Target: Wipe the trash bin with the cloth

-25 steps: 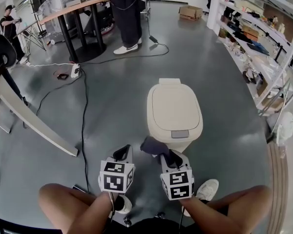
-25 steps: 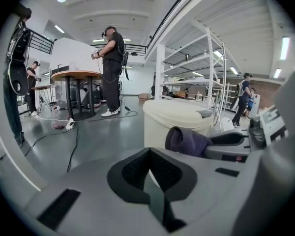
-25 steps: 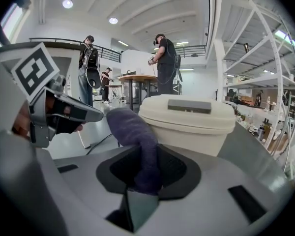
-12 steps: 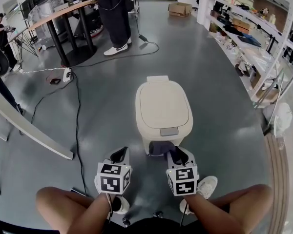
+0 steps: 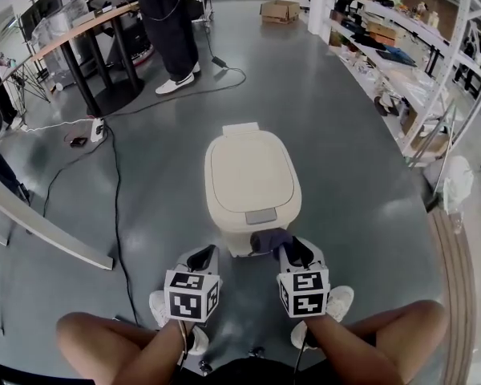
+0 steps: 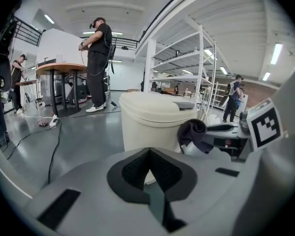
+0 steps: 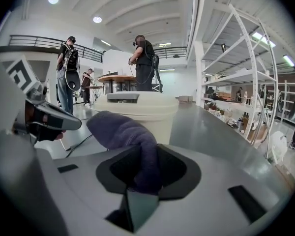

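1. on the grey floor (image 5: 144, 191), just ahead of the person's bare knees, a cream trash bin (image 5: 252, 179) is seen upright with its lid shut.
2. a dark purple cloth (image 7: 123, 132) is clamped between the jaws of the right gripper (image 5: 291, 249) and is held at the bin's near wall, below the lid.
3. the left gripper (image 6: 148, 171) is held beside the right one, its jaws brought together on nothing, short of the bin.

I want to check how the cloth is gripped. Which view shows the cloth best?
The right gripper view: the cloth fills the foreground, pinched between the right gripper's jaws. The head view shows only a small dark bunch by the trash bin; the left gripper view shows it side-on, bunched.
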Tool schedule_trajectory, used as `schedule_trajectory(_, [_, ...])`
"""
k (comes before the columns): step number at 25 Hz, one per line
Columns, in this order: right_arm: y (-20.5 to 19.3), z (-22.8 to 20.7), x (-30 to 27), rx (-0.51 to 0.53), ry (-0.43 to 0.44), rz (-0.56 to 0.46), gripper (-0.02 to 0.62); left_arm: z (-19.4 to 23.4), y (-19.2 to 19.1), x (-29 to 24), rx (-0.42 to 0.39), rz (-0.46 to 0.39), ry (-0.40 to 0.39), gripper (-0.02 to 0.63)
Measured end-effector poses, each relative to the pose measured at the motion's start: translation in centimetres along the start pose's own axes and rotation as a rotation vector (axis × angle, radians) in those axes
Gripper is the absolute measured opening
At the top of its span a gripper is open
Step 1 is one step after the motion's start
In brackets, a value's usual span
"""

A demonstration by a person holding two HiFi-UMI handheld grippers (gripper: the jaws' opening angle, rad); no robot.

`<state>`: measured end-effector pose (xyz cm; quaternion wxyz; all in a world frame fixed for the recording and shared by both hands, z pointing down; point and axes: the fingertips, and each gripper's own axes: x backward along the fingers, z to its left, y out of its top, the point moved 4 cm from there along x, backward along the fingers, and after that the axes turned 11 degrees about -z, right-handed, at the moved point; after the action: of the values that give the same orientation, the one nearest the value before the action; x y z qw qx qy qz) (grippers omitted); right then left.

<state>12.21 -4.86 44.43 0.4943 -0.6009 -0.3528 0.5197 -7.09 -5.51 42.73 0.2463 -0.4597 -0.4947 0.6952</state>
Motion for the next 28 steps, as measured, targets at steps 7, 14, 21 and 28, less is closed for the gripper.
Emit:
schedule_trajectory(7, [-0.7, -1.7, -0.3, -0.019, -0.04, 0.008, 0.103, -1.5, -0.1, -1.0, -0.059, 0.001, -0.018, -0.002])
schedule_trajectory(14, [-0.9, -3.2, -0.1, -0.02, -0.084, 0.028, 0.103, -3.3, -0.1, -1.9, -0.06, 0.004, -0.065, -0.003])
schedule_trajectory(21, [-1.9, -3.0, -0.1, -0.026, -0.084, 0.044, 0.103, -2.8, -1.1, -2.3, 0.005, 0.029, -0.062, -0.002])
schedule_trajectory(28, [-2.1, 0.9, -0.3, 0.056, -0.004, 0.014, 0.103, -0.3, -2.4, -1.8, 0.01, 0.05, -0.017, -0.003])
